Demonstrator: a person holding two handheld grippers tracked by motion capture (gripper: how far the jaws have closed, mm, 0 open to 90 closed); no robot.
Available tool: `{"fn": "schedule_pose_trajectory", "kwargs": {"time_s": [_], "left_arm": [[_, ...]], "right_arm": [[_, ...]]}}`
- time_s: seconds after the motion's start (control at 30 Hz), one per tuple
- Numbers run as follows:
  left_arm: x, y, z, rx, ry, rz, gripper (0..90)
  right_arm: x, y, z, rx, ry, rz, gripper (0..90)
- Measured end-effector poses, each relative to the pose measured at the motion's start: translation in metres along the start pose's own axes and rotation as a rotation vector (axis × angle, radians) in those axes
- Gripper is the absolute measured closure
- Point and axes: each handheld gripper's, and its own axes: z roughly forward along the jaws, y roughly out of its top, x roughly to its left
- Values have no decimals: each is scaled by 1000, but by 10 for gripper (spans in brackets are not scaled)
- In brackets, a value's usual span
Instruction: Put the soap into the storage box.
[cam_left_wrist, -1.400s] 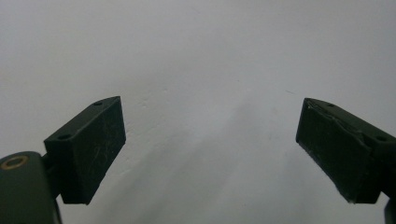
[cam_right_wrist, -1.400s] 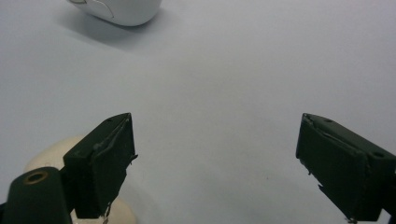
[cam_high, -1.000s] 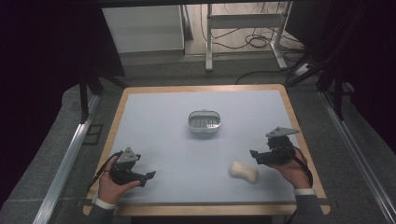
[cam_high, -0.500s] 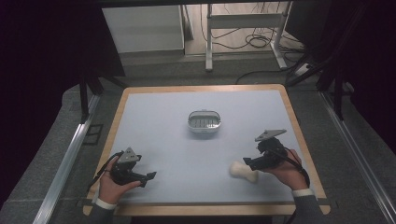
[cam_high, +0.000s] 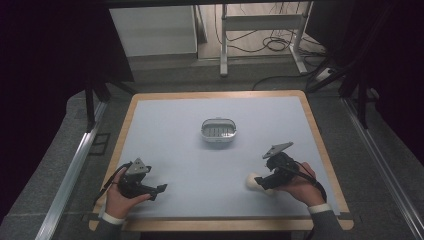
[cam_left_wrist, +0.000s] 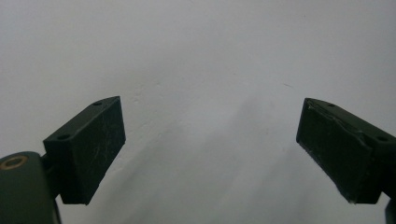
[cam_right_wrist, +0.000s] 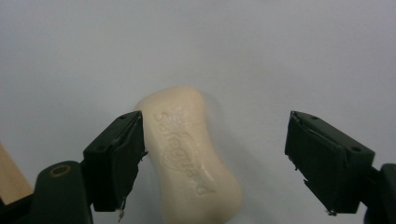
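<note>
A cream bar of soap (cam_high: 251, 181) lies on the pale blue table top (cam_high: 190, 160), front right. My right gripper (cam_high: 263, 183) is lowered over it. In the right gripper view the soap (cam_right_wrist: 189, 154) lies between the jaws of my right gripper (cam_right_wrist: 212, 161). The left pad rests against its edge and the right pad stands well clear. These jaws have just been closing. My left gripper (cam_high: 158, 190) rests at the front left, held by a hand. Its jaws stand wide open over bare table in the left gripper view (cam_left_wrist: 210, 149).
A small white soap dish (cam_high: 218, 130) with a ribbed floor sits at the table's middle. A wooden rim (cam_high: 320, 145) frames the table. Behind it are a white cabinet (cam_high: 155, 30), a metal stand (cam_high: 260, 30) and cables on the floor.
The right hand has moved left and toward the front edge, bringing its gripper onto the soap. Its jaws have narrowed. The left hand has kept still.
</note>
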Motion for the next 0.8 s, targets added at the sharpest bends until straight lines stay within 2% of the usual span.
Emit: {"fn": "schedule_pose_trajectory", "kwargs": {"time_s": [0.07,0.27,0.43,0.53,0.67,0.8], "left_arm": [[0,0,0,1,1,1,85],[-1,0,0,1,0,0,85],[-1,0,1,3,0,0,85],[-1,0,1,5,1,1,85],[-1,0,1,4,1,1,85],[-1,0,0,-3,-5,-2,86]], "right_arm": [[4,0,5,46,19,-21,208],[13,1,12,110,18,-83,236],[13,2,18,153,-2,-86,263],[16,3,23,184,8,-106,291],[18,3,29,230,-5,-134,341],[19,3,32,252,-17,-157,444]]}}
